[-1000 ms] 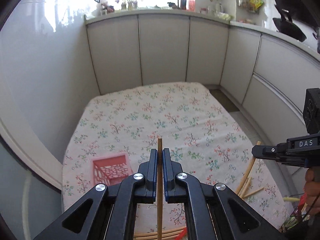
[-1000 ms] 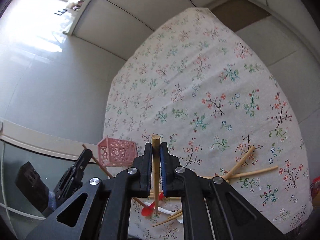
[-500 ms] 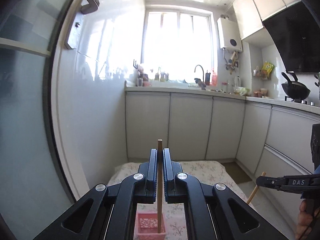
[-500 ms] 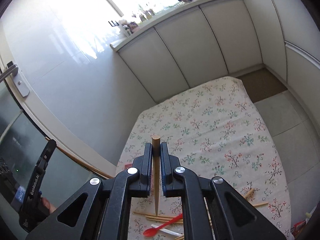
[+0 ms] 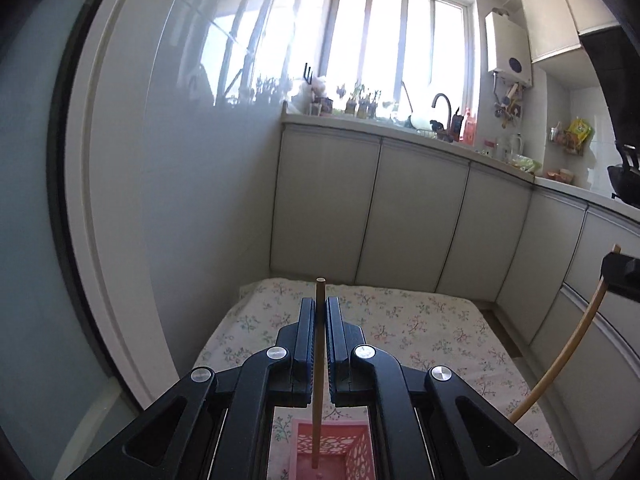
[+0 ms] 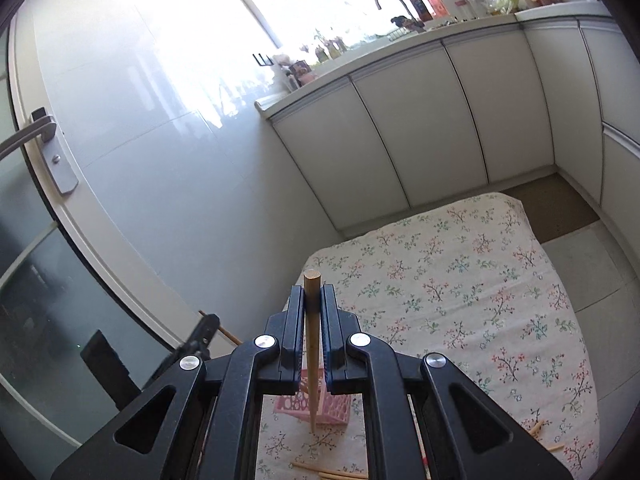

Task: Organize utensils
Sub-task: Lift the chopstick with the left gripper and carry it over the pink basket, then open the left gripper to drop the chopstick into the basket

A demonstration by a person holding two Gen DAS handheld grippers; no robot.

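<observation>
My left gripper (image 5: 320,312) is shut on a wooden chopstick (image 5: 318,380) held upright; its lower tip hangs inside the pink lattice basket (image 5: 356,456) right below. My right gripper (image 6: 313,300) is shut on a second, tapered chopstick (image 6: 312,360), also upright, with its tip over the near side of the same basket (image 6: 336,410). In the left wrist view the right gripper (image 5: 624,276) and its chopstick (image 5: 568,352) show at the right edge. In the right wrist view the left gripper (image 6: 200,336) shows at the left.
The basket stands on a floral cloth (image 6: 460,280) over a low table. Loose chopsticks (image 6: 328,470) lie at its near edge and more (image 6: 536,430) at the right. White cabinets (image 5: 420,216) and a glass door (image 6: 48,280) surround the table.
Both grippers tilted up from looking down at the table and carried their chopsticks over to the pink basket; the left chopstick's tip has come down into it.
</observation>
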